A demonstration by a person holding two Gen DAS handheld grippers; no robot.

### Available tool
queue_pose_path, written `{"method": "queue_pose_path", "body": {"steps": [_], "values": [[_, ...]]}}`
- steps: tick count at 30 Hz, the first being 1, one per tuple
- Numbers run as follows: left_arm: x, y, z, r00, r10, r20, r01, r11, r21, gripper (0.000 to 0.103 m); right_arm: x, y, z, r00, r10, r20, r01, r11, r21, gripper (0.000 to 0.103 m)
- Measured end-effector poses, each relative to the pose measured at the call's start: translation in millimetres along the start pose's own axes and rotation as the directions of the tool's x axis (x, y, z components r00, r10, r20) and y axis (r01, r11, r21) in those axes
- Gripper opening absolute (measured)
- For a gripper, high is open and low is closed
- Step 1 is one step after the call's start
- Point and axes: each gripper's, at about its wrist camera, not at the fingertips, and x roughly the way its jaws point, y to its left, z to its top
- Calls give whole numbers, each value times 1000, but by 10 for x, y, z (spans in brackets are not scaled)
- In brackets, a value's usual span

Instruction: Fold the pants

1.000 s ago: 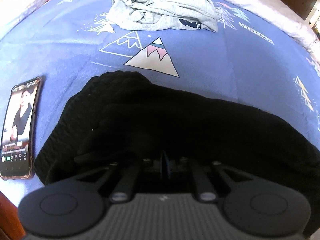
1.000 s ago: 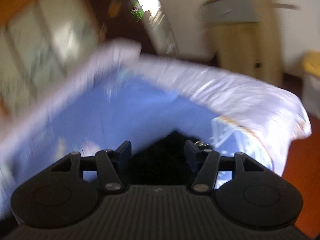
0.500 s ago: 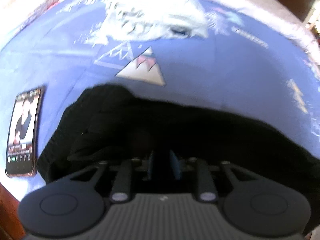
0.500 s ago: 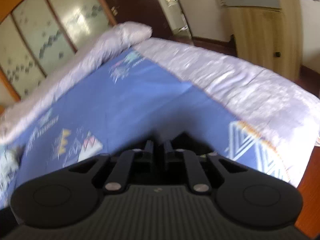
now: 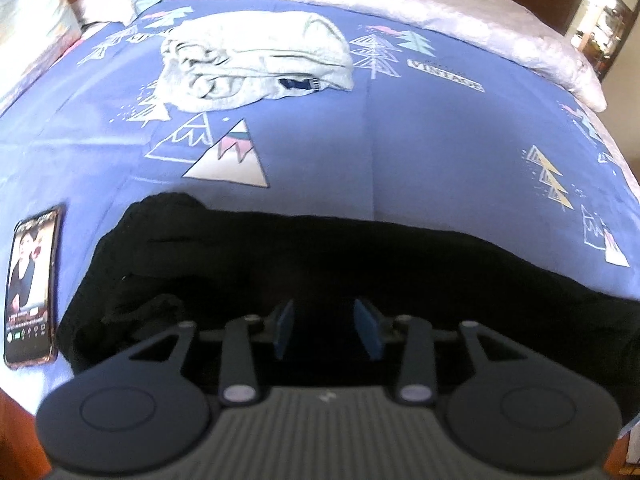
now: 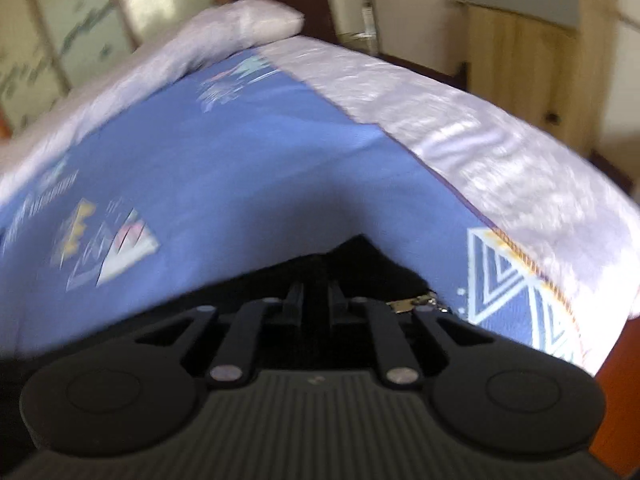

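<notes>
Blue bedspread point(image 5: 400, 152); left tongs point(image 5: 326, 330) spread over black pants point(image 5: 360, 256)

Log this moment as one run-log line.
task: fold pants | left gripper: open over pants | right gripper: shut on pants | phone beside pants on bed

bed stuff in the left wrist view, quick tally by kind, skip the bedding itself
Black pants: 1, spread across the near edge
Grey garment: 1, bunched up farther back
Phone: 1, screen lit, left of the pants
Total: 3
</notes>
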Motion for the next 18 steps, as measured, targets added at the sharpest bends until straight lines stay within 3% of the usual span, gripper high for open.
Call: {"method": "queue_pose_path", "body": {"steps": [4, 6, 8, 10, 13, 18], "values": [[10, 61, -47, 1000, -1, -1, 1, 1000, -10, 36, 12, 45, 27, 999, -34, 17, 34, 999, 3, 12], [11, 64, -81, 1000, -13, -5, 13, 1000, -6, 37, -73, 57, 34, 999, -37, 16, 37, 999, 1, 18], [1, 43, -124, 1000, -20, -5, 20, 1000, 12, 38, -339, -37, 15, 995, -37, 92, 30, 997, 71, 44], [-18, 15, -164, 1000, -24, -2, 24, 999, 39, 40, -626, -255, -91, 980, 11, 199, -50, 981, 189, 48], [-49, -42, -207, 999, -43, 3, 42, 996, 72, 40, -983, -595, -399, 961, 75, 266, -170, 920, 353, 50], [-84, -227, -267, 996, -89, 2, 88, 987, 134, 41, -1093, -800, -844, 955, 140, 262, -253, 845, 471, 61]]}}
